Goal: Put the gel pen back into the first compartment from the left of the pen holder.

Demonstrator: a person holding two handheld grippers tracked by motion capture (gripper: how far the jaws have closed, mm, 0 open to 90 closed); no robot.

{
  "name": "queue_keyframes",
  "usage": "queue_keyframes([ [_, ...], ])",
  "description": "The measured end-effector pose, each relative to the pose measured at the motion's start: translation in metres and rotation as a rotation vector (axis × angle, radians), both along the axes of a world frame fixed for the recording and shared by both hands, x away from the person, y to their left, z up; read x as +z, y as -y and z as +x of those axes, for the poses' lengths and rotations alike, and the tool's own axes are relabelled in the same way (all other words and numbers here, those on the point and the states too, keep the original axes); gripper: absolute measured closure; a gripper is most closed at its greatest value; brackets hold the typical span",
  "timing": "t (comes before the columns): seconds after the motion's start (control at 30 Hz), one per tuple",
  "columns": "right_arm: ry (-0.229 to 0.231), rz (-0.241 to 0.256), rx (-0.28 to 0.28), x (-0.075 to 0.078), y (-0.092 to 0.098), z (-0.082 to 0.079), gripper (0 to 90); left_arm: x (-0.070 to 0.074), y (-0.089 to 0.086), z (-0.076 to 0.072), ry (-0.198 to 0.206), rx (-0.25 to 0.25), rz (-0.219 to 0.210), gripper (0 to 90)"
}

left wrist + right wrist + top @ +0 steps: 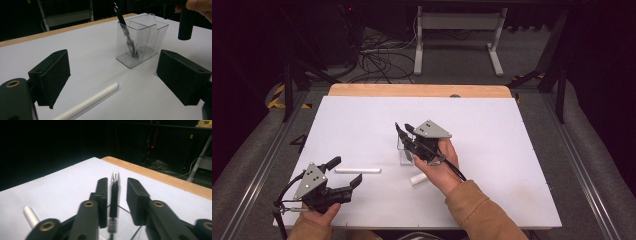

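A clear plastic holder (406, 156) with two compartments stands near the middle of the white table (492, 150). A black pen (124, 27) leans inside one compartment of the holder (141, 42), its top sticking out above the rim. My right gripper (408, 135) hovers over the holder, open, with the pen (114, 195) standing between its jaws and a gap on each side. My left gripper (345, 171) is open at the front left, empty. A long white stick (357, 170) lies just beyond its jaws; in the left gripper view the stick (92, 101) lies between them.
A short white cylinder (418, 179) lies on the table in front of the holder, beside the right hand. A wooden edge (419, 90) runs along the far side. Beyond it are a white stand (457, 30) and floor cables (377, 60).
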State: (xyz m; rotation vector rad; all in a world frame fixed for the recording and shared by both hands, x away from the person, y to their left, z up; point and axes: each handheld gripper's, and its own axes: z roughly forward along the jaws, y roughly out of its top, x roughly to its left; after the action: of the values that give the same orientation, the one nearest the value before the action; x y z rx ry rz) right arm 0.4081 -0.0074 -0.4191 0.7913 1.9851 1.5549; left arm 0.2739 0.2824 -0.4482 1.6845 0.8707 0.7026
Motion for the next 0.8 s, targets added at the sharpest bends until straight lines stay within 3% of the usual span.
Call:
queue_keyframes([
  [0.17, -0.001, 0.058, 0.021, 0.010, 0.009, -0.003, 52.9, 0.001, 0.000, 0.001, 0.003, 0.000, 0.005, 12.1],
  [0.37, 0.070, 0.086, 0.053, 0.028, 0.025, -0.007, 29.8, 0.004, -0.001, 0.003, 0.003, -0.002, 0.001, 11.2],
  [0.8, 0.100, 0.083, 0.083, 0.040, 0.052, -0.016, 20.3, 0.007, 0.000, 0.004, 0.006, -0.005, 0.016, 10.5],
])
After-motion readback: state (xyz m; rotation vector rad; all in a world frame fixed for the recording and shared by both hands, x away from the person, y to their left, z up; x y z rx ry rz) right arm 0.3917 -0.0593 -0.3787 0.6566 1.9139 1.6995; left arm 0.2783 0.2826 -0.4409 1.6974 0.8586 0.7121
